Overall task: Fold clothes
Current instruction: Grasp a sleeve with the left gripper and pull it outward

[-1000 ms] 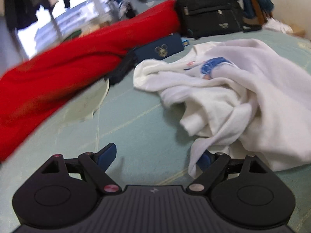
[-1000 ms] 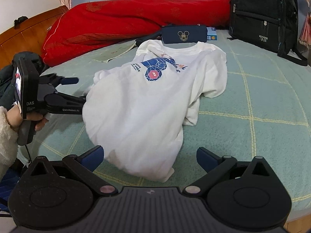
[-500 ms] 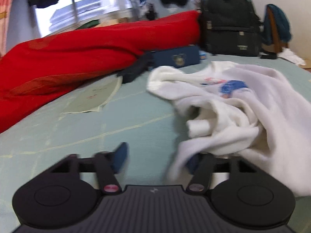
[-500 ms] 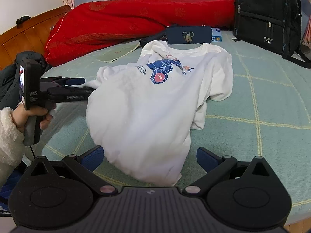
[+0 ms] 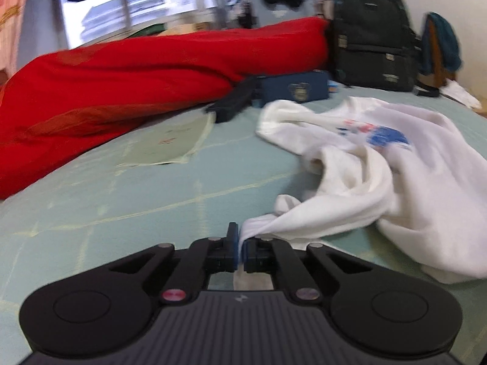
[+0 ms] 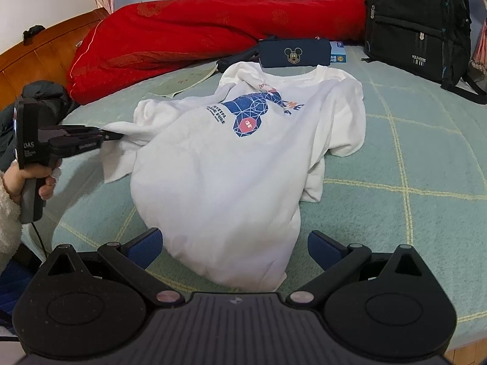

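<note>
A white T-shirt (image 6: pixel 231 164) with a blue and red print lies rumpled on the pale green bed cover (image 6: pixel 411 158). In the left wrist view the same T-shirt (image 5: pixel 395 176) stretches away to the right. My left gripper (image 5: pixel 240 251) is shut on a pinched bit of the shirt's left edge, which it pulls taut. From the right wrist view, that left gripper (image 6: pixel 117 135) shows at the left, held by a hand (image 6: pixel 18 179), cloth clamped at its tip. My right gripper (image 6: pixel 232 245) stands open just before the shirt's near hem, with nothing between its fingers.
A red quilt (image 6: pixel 194 27) runs along the back of the bed. A navy pouch (image 6: pixel 293 53) with a mouse logo lies behind the shirt's collar. A black backpack (image 6: pixel 417 21) stands back right. A paper sheet (image 5: pixel 170 143) lies left of the shirt.
My left gripper went from open to shut on the shirt's left edge and drew it out to the left and up. The right gripper stayed where it was, open.
</note>
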A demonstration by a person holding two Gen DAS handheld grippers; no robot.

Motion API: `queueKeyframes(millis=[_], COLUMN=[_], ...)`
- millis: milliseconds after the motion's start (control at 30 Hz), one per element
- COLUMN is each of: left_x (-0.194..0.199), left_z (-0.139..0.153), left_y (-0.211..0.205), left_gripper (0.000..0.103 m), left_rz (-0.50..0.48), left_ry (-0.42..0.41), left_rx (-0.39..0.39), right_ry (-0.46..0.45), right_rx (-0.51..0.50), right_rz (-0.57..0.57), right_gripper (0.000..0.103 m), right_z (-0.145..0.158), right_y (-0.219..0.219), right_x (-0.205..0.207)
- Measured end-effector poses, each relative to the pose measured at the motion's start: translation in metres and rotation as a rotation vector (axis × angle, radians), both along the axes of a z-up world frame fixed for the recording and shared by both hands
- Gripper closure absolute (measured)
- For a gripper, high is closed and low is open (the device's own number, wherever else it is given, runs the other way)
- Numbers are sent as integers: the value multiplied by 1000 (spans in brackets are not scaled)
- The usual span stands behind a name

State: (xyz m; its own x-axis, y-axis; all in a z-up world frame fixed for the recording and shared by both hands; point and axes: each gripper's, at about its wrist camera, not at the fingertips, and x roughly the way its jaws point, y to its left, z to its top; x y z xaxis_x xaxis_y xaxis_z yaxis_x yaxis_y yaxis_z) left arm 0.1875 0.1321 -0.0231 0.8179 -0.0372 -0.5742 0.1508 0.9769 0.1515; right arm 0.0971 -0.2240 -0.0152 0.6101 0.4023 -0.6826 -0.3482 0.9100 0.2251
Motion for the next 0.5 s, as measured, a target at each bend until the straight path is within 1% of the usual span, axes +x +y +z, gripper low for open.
queueKeyframes(millis=[167, 333, 500], left_x=[10, 25, 43], left_z=[11, 18, 16], left_y=[47, 92, 127], left_gripper=[102, 102, 102], left_rz=[126, 215, 293], left_ry=[11, 44, 83], left_rx=[1, -49, -88], right_ry=[-9, -2, 9], right_rx=[9, 3, -9], right_rz=[-1, -1, -10], right_gripper=[0, 0, 0], right_z=[2, 2, 0], right_y=[2, 5, 6], right_x=[0, 3, 7])
